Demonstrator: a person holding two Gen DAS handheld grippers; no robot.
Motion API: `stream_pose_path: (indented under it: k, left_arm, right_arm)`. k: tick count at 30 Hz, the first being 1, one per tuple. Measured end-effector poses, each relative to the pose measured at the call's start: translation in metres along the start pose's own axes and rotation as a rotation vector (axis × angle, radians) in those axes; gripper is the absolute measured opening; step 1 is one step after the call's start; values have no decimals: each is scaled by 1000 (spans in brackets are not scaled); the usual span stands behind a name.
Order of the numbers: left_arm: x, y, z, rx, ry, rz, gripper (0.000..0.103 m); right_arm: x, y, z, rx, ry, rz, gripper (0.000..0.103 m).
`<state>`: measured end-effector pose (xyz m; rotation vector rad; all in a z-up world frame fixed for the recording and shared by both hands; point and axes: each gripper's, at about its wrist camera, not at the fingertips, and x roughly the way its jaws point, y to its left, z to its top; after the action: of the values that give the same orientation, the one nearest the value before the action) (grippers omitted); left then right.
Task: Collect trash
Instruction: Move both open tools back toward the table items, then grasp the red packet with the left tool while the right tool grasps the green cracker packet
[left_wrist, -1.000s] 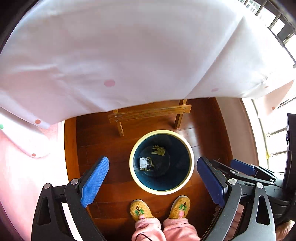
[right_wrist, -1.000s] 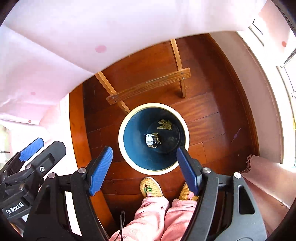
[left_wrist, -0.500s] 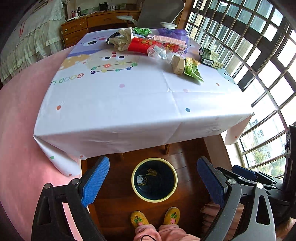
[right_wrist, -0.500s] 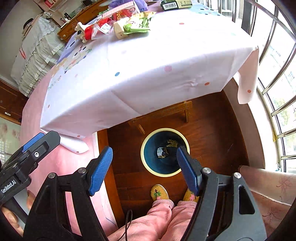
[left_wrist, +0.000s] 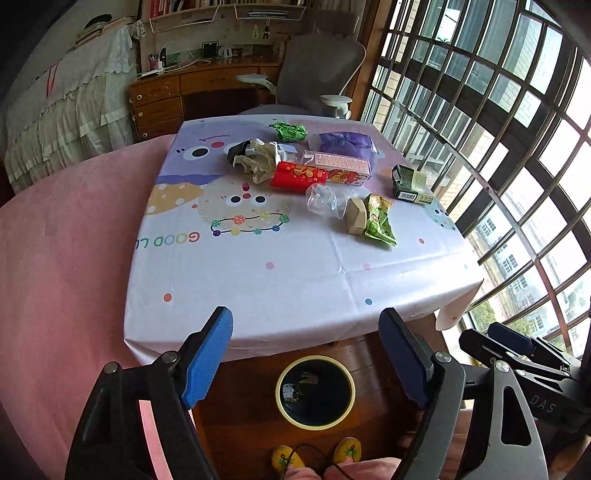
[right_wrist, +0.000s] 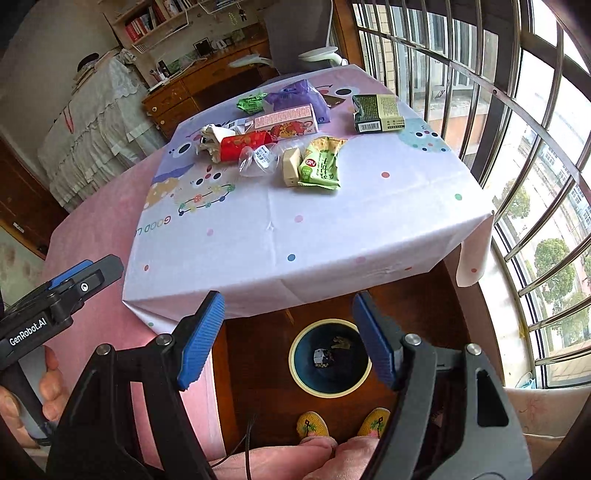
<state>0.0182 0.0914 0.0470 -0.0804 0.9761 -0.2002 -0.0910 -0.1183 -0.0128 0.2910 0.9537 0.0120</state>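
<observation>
Left gripper (left_wrist: 306, 360) and right gripper (right_wrist: 288, 338) gaping, empty, above bin (left_wrist: 315, 424) with perhaps two scraps inside

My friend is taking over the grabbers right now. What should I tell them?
Left gripper: jaws open, holding nothing.
Right gripper: jaws open, holding nothing.
Both hang above the bin, which stands on the floor at the near table edge, by the person's slippers.
Done: two bits of trash lie in the bin.
Left: the rest on the tablecloth, nearest first: green snack wrapper, beige box, clear plastic, then red packet, green box, purple bag.
</observation>
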Motion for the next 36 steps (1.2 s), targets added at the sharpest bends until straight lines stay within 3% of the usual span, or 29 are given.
stream_pose_path:
  k: [3,8,10,18,24,31,36]
  left_arm:
    - [-3,4,14,-1,-26,2,78]
    - [10,10,33,-1,-19,-8,60]
    - [22,11,40,-16,-6,-9,59]
    - [79,13,77,-76,12,54,59]
    - [143,11,126,-163,79,100,59]
    - [208,9,167,-265,146,154,60]
    - [238,7,188,-314,174,176,60]
  right_arm:
    - [0,3,17,1,-18,-8,69]
    - [24,-2,51,5,0,-23,68]
    - [40,-9,66,14,20,-21,67]
    - [142,-55,142,75,117,19,63]
    - [233,-82,197,102,253,65,63]
    - [307,-82,224,59,377,98,63]
    - [319,-59,230,-154,343,69,37]
